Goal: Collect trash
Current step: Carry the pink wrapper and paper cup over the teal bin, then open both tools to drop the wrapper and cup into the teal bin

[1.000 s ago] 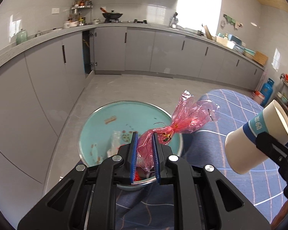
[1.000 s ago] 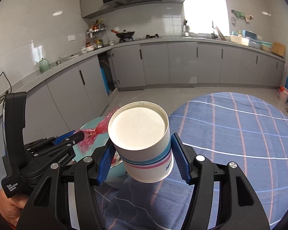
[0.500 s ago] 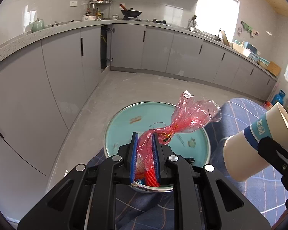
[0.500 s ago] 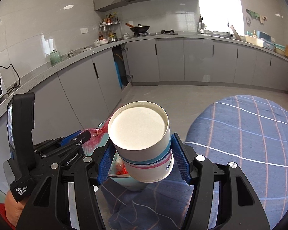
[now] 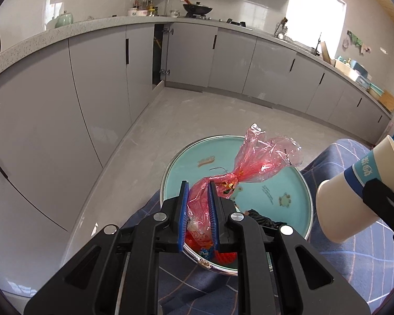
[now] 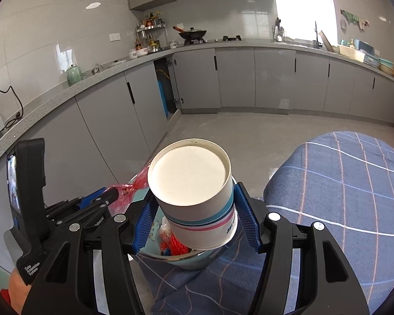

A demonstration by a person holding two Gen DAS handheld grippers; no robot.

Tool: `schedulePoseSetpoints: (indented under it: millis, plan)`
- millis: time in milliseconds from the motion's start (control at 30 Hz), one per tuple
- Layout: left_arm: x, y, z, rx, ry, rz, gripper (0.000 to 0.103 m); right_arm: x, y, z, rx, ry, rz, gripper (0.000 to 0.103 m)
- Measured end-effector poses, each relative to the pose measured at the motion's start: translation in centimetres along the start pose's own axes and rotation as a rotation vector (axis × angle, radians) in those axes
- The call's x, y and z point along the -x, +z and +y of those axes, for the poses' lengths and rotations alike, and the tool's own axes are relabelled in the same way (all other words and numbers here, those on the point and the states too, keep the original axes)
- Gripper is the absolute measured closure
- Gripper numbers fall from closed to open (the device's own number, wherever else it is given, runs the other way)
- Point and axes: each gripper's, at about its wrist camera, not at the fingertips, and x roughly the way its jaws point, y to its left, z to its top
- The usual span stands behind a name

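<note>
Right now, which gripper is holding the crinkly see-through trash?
The left gripper. It pinches the red cellophane wrapper above the teal basin; the right gripper holds a solid paper cup instead.

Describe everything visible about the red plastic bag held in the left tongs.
The red plastic bag is thin, see-through, crinkled cellophane, twisted to a narrow neck near its middle, where a bit of gold and dark material shows. Its open end flares wide, up and to the right. The lower part is pinched between the blue pads of the left tongs, which are shut on it. It hangs above the teal basin, apart from the paper cup to its right. In the right wrist view only its red edge shows behind the cup.
</note>
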Motion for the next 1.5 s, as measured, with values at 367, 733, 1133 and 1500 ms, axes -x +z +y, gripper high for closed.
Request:
schedulePoseSetpoints:
  millis: [367,733,1133,1500]
  plan:
    - [-3.1,0.5,0.1,0.011,-0.022,0.053,0.088,-3.2,-0.2,-0.6,-0.013,-0.009,0.064,0.045]
    - [-6.4,0.9,-1.0,-0.009,0.024,0.117,0.088,-6.9,-0.7,-2.2,-0.075,0.001,0.144,0.044]
    - [-8.5,1.4,-1.7,-0.017,0.074,0.154,0.088,-8.8,0.1,-2.4,-0.036,0.052,0.161,0.043]
    - [-8.4,0.6,-1.5,-0.013,0.073,0.167,0.065,-4.9,0.4,-4.7,-0.143,0.073,0.022,0.02]
